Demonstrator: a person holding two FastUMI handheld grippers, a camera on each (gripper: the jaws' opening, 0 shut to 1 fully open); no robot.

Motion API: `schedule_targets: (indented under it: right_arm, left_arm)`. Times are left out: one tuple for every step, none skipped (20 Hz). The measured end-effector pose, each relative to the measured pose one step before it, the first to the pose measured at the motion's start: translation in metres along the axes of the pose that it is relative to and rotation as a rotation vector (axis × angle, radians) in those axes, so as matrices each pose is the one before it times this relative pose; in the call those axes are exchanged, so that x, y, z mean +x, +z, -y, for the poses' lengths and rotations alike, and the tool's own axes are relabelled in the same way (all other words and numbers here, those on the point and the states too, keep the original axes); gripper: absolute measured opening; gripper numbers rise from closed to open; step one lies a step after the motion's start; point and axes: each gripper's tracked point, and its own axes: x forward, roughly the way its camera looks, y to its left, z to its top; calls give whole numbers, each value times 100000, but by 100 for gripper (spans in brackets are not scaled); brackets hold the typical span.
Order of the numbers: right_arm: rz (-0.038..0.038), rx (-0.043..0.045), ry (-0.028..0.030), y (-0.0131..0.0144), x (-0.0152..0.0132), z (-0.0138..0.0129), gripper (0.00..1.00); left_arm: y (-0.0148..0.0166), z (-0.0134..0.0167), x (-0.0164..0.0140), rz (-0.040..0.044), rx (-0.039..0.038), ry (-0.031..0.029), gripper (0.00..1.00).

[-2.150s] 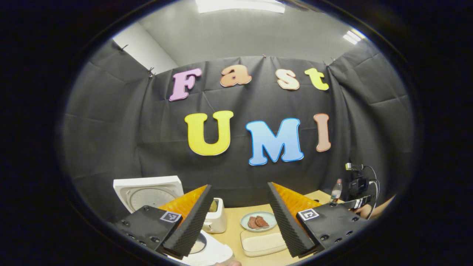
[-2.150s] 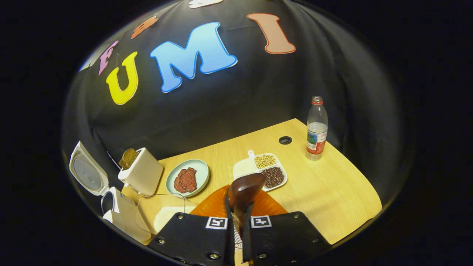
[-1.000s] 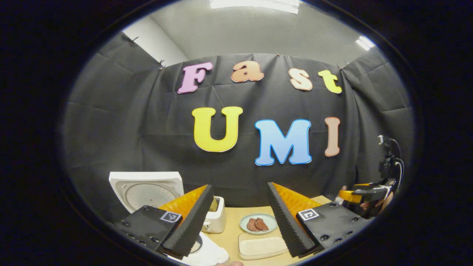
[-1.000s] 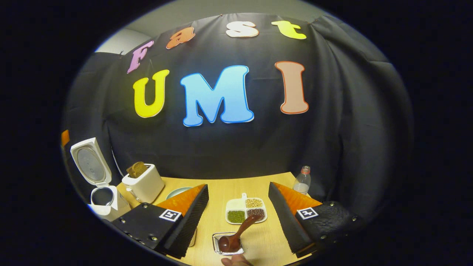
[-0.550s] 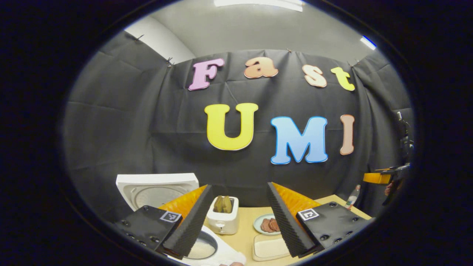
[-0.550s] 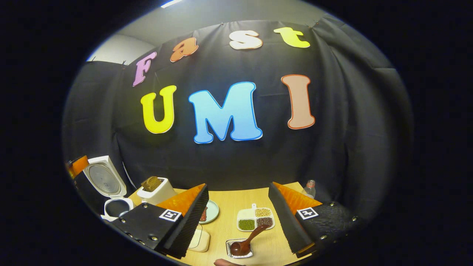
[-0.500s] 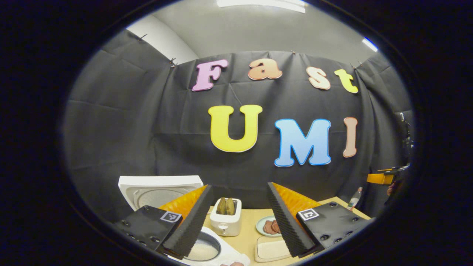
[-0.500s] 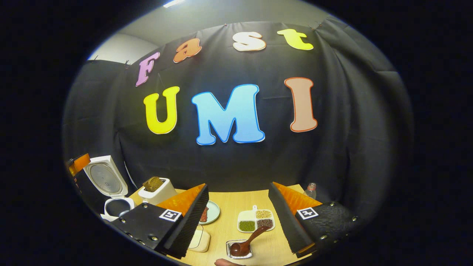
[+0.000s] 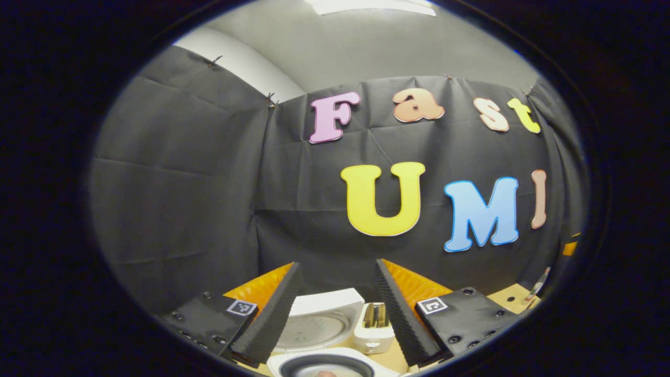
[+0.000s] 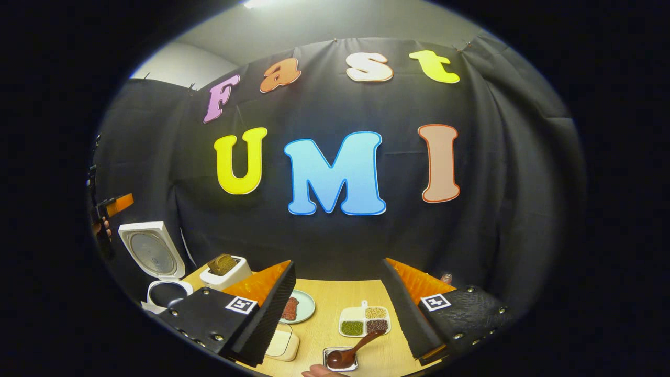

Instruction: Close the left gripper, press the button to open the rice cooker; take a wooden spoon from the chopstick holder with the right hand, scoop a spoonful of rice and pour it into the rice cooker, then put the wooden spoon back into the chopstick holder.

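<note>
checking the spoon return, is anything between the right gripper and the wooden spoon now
Nothing visible does. The open right gripper hangs above the dark brown wooden spoon, which rests apart from it in the small clear holder on the light wooden table.

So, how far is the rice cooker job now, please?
It looks nearly finished. The rice cooker stands with its lid up, so the button press is done. The wooden spoon sits back in the chopstick holder. The right gripper has open, empty jaws, as does the left gripper. Nothing is in hand and no step seems left.
</note>
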Motion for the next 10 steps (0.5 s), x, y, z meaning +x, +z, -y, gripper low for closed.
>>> schedule_targets:
  right_arm:
    - [142,519,75,111,13,-191,98]
    - [-1,777,312,110,42,-232,98]
    - [132,461,429,150,3,-226,98]
    - [485,-261,265,208,-76,-171,98]
    - [519,-760,67,152,83,-41,98]
    - [37,-925,56,126,-4,-106,98]
    - [-491,-113,261,-42,86,-139,98]
    - [-477,517,286,-133,141,-187,98]
    - [-536,926,274,-41,128,-183,98]
    - [-469,993,427,-34,44,-219,98]
  left_arm:
    - [-148,-1087,1317,-742,111,1940,93]
    - [-270,-859,1054,-542,287,2060,95]
    - [-638,-927,1053,-1219,-272,1880,95]
    - [-650,-715,1013,-1851,-1256,1078,95]
    - [-659,-528,824,-1933,-926,782,93]
    - [-577,-566,847,-1293,-214,799,93]
    - [-455,-326,722,-1409,-66,443,93]
    - [-405,-242,774,-955,369,138,93]
    - [-779,-526,861,-2328,-411,863,94]
    - [-746,-397,814,-2937,-826,1161,94]
